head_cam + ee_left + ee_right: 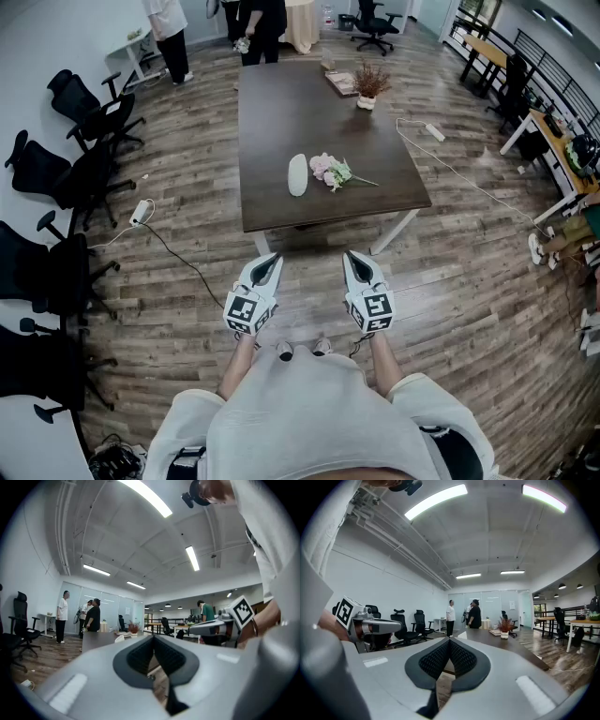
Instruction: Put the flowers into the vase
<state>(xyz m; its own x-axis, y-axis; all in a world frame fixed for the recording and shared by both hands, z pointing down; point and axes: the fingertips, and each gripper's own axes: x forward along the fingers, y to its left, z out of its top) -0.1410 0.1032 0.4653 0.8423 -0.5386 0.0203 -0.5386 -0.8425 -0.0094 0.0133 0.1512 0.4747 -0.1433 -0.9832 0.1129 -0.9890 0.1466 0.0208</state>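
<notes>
Left tongs and right tongs are held shut, empty, well short of the table; flowers lying just beside the vase are best gripped at the stems once one pair is opened.

1. The vase is plain white, smooth and oval-looking. It sits a little above the middle of my head view, on the near half of the dark table. I cannot tell whether it stands or lies on its side.
2. The flowers are a small pale pink bunch with green leaves and a thin stem pointing right. They lie flat on the table just right of the vase, outside it.
</notes>
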